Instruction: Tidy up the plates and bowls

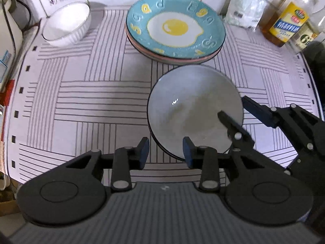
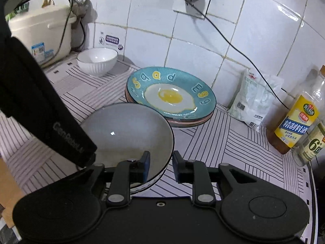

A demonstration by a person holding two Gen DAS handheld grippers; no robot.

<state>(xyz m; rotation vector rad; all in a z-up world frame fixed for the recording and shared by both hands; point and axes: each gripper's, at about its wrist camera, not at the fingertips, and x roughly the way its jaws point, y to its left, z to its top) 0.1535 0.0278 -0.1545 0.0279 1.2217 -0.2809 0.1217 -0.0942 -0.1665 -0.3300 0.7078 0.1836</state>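
Note:
A grey bowl with a dark rim (image 1: 193,109) (image 2: 126,134) stands on the striped mat, in front of a stack of plates topped by a teal fried-egg plate (image 1: 175,26) (image 2: 170,95). A white ribbed bowl (image 1: 67,25) (image 2: 97,61) stands at the back left. My left gripper (image 1: 165,152) is open and empty, just left of the grey bowl's near rim. My right gripper (image 2: 161,169) (image 1: 231,107) is open, its jaws straddling the grey bowl's right rim, one finger inside the bowl and one outside.
The striped mat (image 1: 91,93) covers the counter. A white bag (image 2: 254,99), a yellow-labelled bottle (image 2: 294,122) and a second bottle (image 2: 312,142) stand at the right by the tiled wall. A white appliance (image 2: 40,32) stands at the back left.

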